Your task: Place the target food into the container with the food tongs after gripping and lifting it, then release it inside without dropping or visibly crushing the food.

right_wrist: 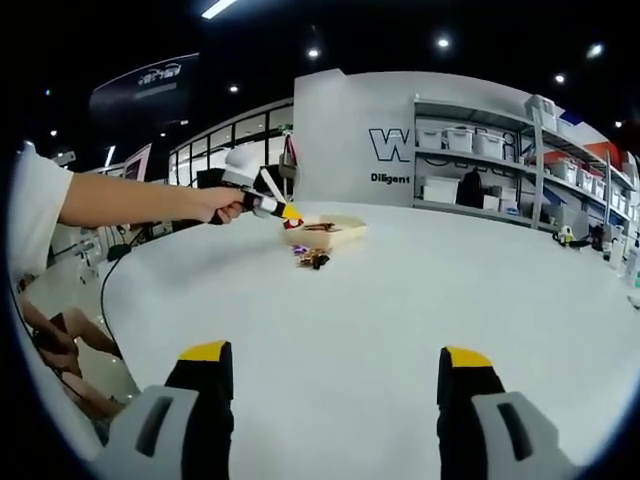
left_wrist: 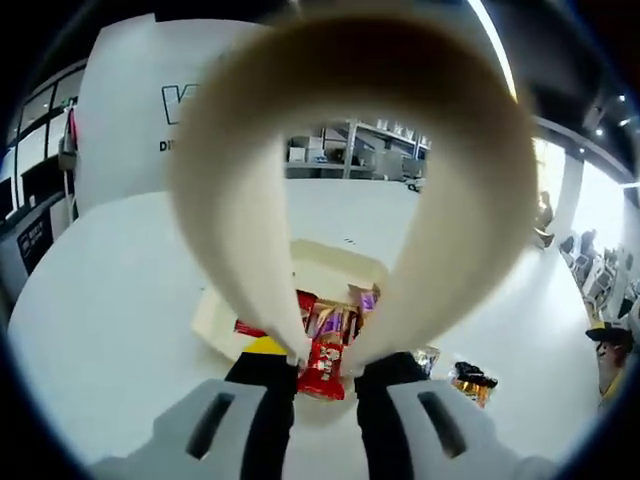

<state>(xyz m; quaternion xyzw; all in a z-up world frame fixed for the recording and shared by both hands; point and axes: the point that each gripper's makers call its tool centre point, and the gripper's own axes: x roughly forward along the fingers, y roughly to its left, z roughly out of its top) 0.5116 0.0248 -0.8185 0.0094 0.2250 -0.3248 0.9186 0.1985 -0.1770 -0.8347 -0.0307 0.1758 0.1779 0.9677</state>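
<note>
a wide white table [right_wrist: 380, 300] spans the lower half of both views, with shelving [right_wrist: 480, 150] along the far wall at upper right. at centre of the left gripper view, the left gripper [left_wrist: 325, 375] clamps cream tongs [left_wrist: 240, 240], whose tips look nearly closed on a red candy wrapper [left_wrist: 325, 362], apparently just over the cream container [left_wrist: 325, 268] of wrapped sweets. the right gripper [right_wrist: 335, 365] gapes wide, empty.

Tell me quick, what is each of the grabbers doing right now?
Left gripper: shut on the looped cream plastic tongs, above the snack tray.
Right gripper: open, holding nothing.

Right gripper [right_wrist: 335, 395] grey, black fingers [right_wrist: 205, 400], yellow tips
</note>
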